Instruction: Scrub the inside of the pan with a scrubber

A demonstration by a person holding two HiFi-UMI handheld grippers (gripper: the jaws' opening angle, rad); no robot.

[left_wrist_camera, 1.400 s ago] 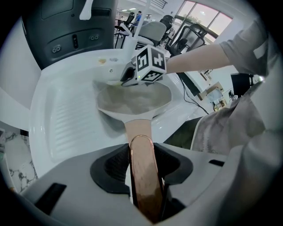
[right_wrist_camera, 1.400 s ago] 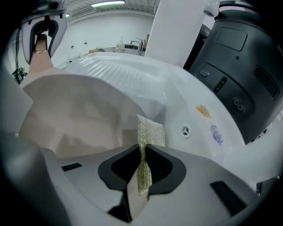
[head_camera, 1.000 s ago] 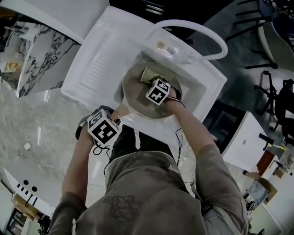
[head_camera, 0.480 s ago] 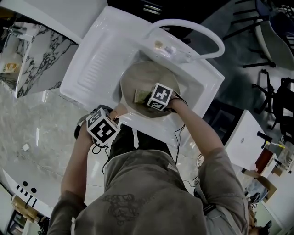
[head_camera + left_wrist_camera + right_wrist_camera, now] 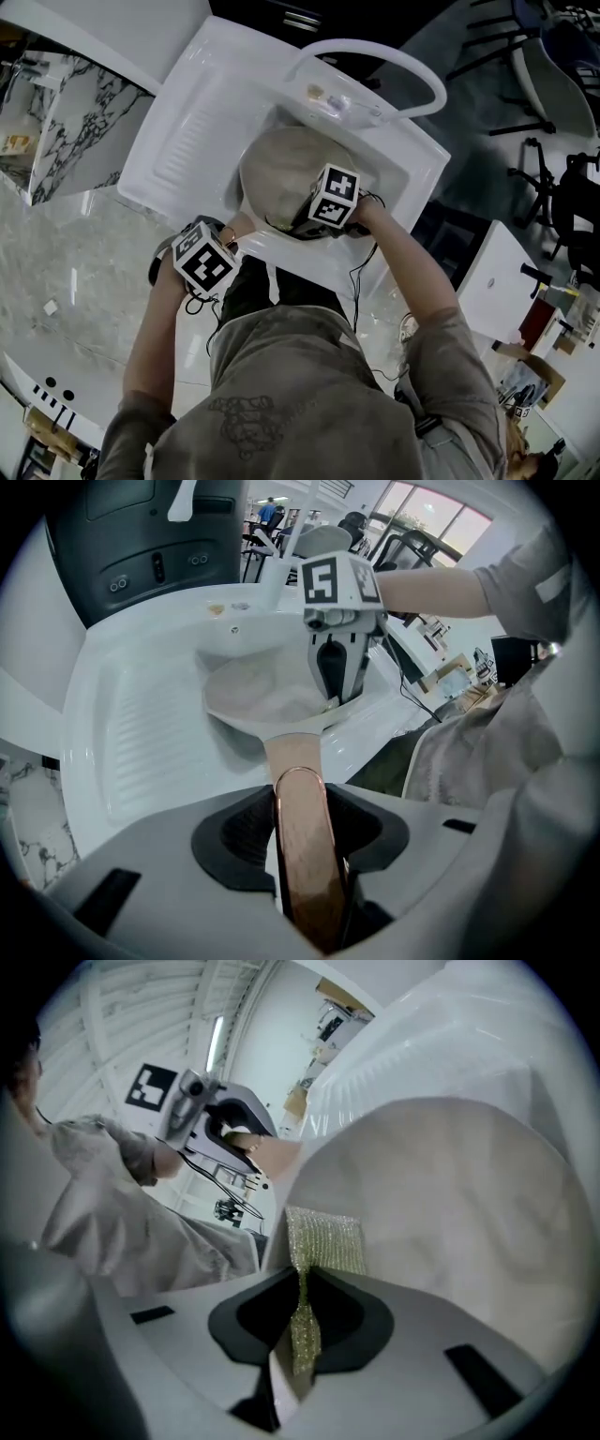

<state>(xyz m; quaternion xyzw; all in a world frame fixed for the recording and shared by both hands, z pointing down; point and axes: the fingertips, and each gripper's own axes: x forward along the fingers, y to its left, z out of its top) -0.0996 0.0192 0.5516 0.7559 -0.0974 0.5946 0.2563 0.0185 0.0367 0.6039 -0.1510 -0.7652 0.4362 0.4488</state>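
Clamping the pan (image 5: 281, 169) handle (image 5: 300, 846) in the jaws of our left gripper (image 5: 227, 246), we pinch the scrubber (image 5: 323, 1241) in those of our right gripper (image 5: 302, 1330) at the pan rim.

Dressed in a loose grey-olive shirt (image 5: 309, 394) with short sleeves (image 5: 441, 342) and a faint dark line print (image 5: 246, 417) on the front. In each hand a light grey plastic tool: left gripper (image 5: 300, 855) and right gripper (image 5: 302, 1330), both of the same make. Smooth rounded shell (image 5: 141, 892) around the jaws, with matte black pads (image 5: 234, 834) set into a shallow hollow. On top of each, a white cube (image 5: 206, 262) bearing black square markers, one on every visible face. From outside, a grey body with a dark oval opening (image 5: 330, 663). Thin black cables (image 5: 357, 286) looping away from both tools.
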